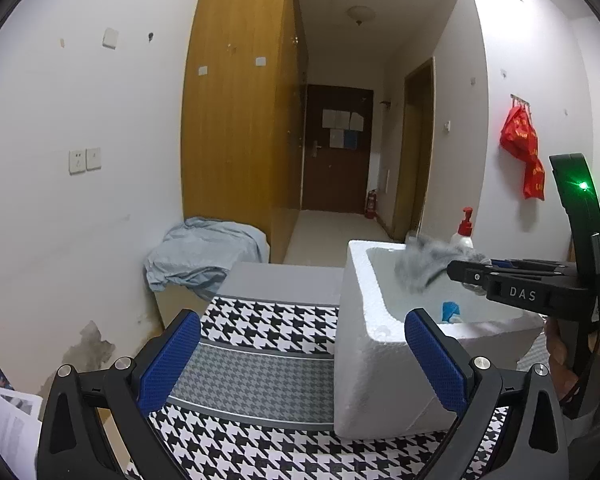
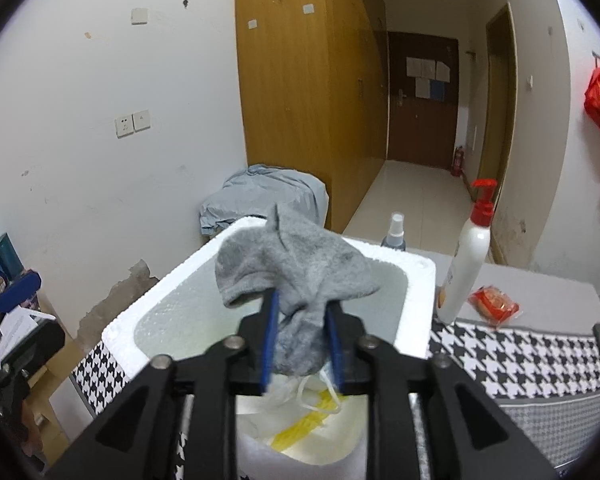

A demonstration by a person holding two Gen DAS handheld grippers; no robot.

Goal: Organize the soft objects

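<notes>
the left gripper hangs low over the houndstooth cloth, just to the left of the white foam box. its blue pads stand wide apart with nothing between them; one pad sits in front of the box's near corner, and i cannot tell whether it touches the foam.

the foam box is the place where the soft things go. inside it lie a crumpled white plastic bag with yellow print and a small blue item by the near wall.

above the box's open top is the grey sock, the thing being handled. it looks light, limp and a little fuzzy, so it should fold and sag wherever it is not supported, and it should not slip easily on the ribbed pads. it is not fragile. a pinch through the bunched middle, where it is taken now, suits it best; a hold at one end would leave the rest dangling.

the right gripper reaches over the box from the right with its jaws narrow. the sock's bunched middle lies between the blue pads, its top flopping forward over the fingertips and its lower end hanging down towards the bag. whether the pads press firmly or have slackened i cannot tell, but the sock has not dropped.
</notes>
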